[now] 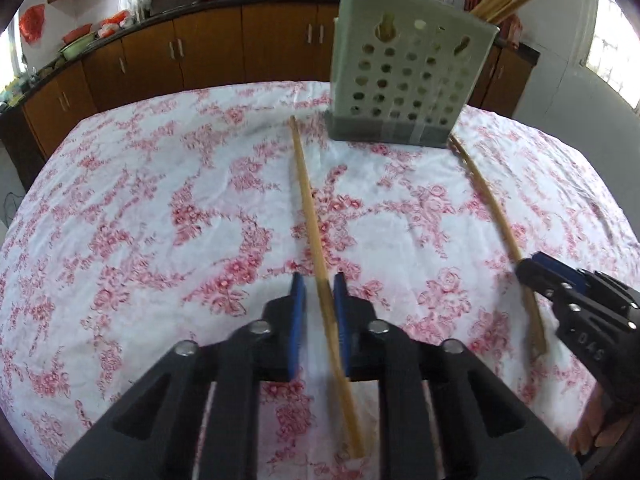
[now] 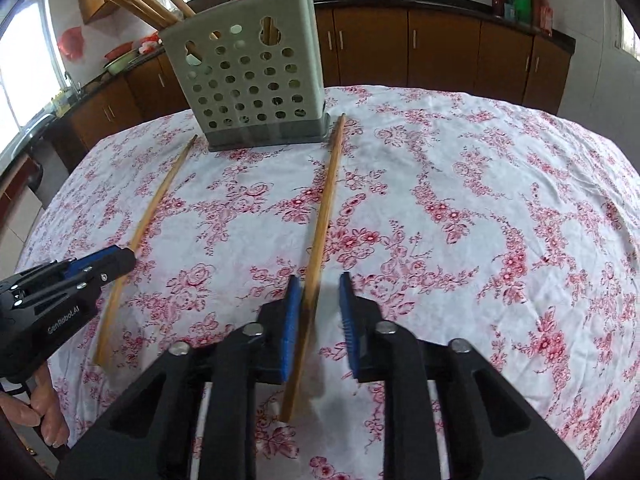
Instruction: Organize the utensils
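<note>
Two wooden chopsticks lie on the floral tablecloth in front of a grey perforated utensil holder (image 1: pixel 408 76), which holds several more chopsticks. My left gripper (image 1: pixel 319 280) is open and straddles the left chopstick (image 1: pixel 308 200), which lies between its blue pads without a visible grip. My right gripper (image 2: pixel 320 282) is open around the right chopstick (image 2: pixel 326 200), which lies against its left pad. In the left wrist view the right gripper (image 1: pixel 532 266) sits over the right chopstick (image 1: pixel 492 208). In the right wrist view the left gripper (image 2: pixel 120 258) sits over the left chopstick (image 2: pixel 156 204). The holder (image 2: pixel 248 80) stands at the far side.
The table (image 1: pixel 140 220) is covered with a white cloth with pink flowers. Brown kitchen cabinets (image 1: pixel 208 52) and a dark counter with bowls and pans run behind it. A person's hand (image 2: pixel 44 412) holds the left gripper at the lower left.
</note>
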The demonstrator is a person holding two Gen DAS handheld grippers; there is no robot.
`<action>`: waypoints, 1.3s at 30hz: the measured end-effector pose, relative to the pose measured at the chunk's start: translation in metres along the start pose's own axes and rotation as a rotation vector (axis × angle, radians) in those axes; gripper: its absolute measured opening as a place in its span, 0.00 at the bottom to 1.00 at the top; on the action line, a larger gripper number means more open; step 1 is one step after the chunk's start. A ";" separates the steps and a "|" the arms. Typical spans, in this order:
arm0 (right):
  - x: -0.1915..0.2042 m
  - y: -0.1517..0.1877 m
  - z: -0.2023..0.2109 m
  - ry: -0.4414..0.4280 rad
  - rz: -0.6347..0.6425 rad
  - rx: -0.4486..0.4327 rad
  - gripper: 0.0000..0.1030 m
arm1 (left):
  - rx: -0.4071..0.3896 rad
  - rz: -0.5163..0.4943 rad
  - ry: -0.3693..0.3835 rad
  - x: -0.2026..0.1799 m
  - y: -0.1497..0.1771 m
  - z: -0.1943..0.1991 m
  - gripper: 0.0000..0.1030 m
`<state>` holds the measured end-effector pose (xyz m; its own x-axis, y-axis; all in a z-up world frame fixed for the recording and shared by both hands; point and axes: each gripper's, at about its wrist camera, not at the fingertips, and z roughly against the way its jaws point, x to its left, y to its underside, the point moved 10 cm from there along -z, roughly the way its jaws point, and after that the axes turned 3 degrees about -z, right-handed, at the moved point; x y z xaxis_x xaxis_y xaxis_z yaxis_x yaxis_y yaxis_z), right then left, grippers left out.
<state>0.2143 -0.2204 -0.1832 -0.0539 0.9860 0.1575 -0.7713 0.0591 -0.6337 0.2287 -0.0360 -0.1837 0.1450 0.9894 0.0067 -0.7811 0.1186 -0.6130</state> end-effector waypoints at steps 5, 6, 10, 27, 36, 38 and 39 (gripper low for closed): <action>-0.017 -0.002 0.000 0.043 -0.001 -0.012 0.08 | 0.000 0.030 -0.039 0.028 -0.009 -0.004 0.08; -0.022 -0.003 0.001 0.052 -0.008 -0.014 0.08 | 0.001 0.040 -0.049 0.033 -0.010 -0.005 0.08; -0.044 -0.013 -0.002 0.091 -0.057 -0.026 0.08 | 0.004 0.090 -0.070 0.070 -0.018 -0.009 0.08; -0.049 -0.021 -0.010 0.118 -0.037 -0.024 0.08 | -0.016 0.103 -0.064 0.083 -0.026 -0.014 0.14; -0.049 -0.021 -0.010 0.118 -0.040 -0.025 0.09 | -0.017 0.116 -0.055 0.082 -0.026 -0.013 0.14; -0.049 -0.021 -0.010 0.122 -0.037 -0.025 0.09 | -0.017 0.116 -0.055 0.082 -0.026 -0.013 0.14; -0.049 -0.021 -0.010 0.124 -0.036 -0.025 0.09 | -0.017 0.116 -0.054 0.082 -0.026 -0.013 0.14</action>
<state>0.2397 -0.2685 -0.1848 0.0531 0.9948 0.0868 -0.7552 0.0969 -0.6483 0.2688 0.0408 -0.1776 0.0208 0.9995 -0.0224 -0.7802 0.0023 -0.6255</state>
